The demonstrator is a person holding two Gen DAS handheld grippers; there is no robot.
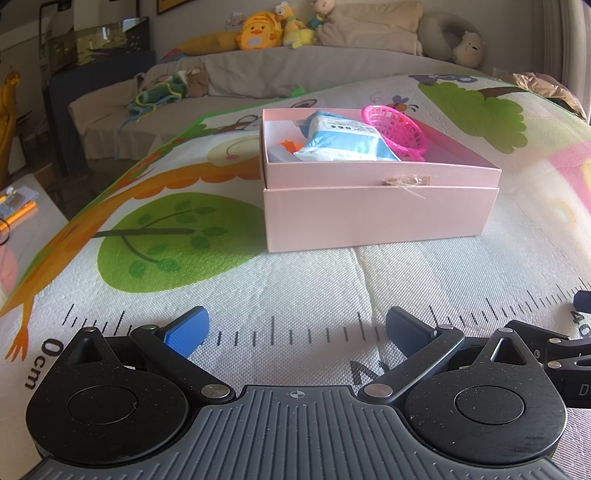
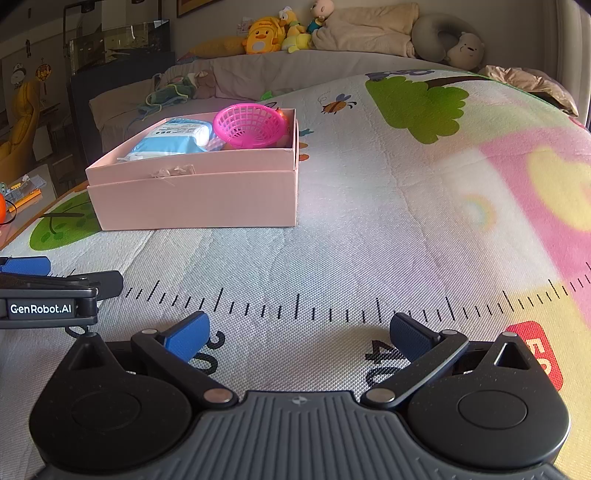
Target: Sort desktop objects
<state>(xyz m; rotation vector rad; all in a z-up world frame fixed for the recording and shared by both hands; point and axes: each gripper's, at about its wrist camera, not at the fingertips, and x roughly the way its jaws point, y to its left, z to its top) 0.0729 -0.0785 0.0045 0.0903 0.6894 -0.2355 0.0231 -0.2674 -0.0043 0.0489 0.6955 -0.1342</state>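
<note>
A pink cardboard box (image 1: pixel 376 218) stands on the play mat ahead of both grippers; it also shows in the right wrist view (image 2: pixel 195 199). Inside it lie a blue and white wipes pack (image 1: pixel 343 142) (image 2: pixel 173 138), a pink plastic basket (image 1: pixel 397 129) (image 2: pixel 249 125) leaning on the pack, and something orange (image 1: pixel 290 145), mostly hidden. My left gripper (image 1: pixel 297 328) is open and empty, low over the mat, well short of the box. My right gripper (image 2: pixel 299 332) is open and empty, right of the left one, whose side shows in the right wrist view (image 2: pixel 48 295).
A printed play mat (image 2: pixel 406 221) with a ruler scale (image 2: pixel 295 306) covers the surface. A grey sofa (image 1: pixel 240 81) with plush toys (image 1: pixel 258 31) and cushions stands behind it. A low table with small items (image 1: pixel 18 210) is at the left edge.
</note>
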